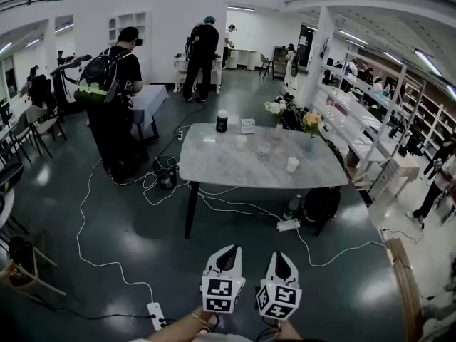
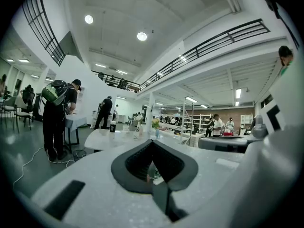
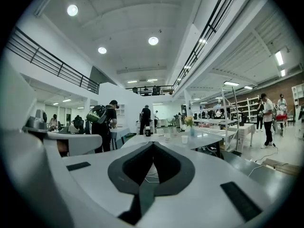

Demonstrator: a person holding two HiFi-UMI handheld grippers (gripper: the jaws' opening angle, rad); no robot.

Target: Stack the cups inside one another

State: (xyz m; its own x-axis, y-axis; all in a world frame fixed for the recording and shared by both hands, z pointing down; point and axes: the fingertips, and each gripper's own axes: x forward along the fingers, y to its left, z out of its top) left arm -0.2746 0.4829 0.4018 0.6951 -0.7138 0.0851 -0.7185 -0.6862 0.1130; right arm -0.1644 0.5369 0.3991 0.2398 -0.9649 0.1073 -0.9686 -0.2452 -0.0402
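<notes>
Cups sit far beyond left claw, right claw.

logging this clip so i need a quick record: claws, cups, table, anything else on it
left claw: shut, empty, short of the table
right claw: shut, empty, beside the left one
table: ahead, across the floor
cups: white cup, clear cup, pale cup, standing apart on the table, none nested
also on table: dark canister, yellow flowers

Three cups, two flower vases, one table, two tools
</notes>
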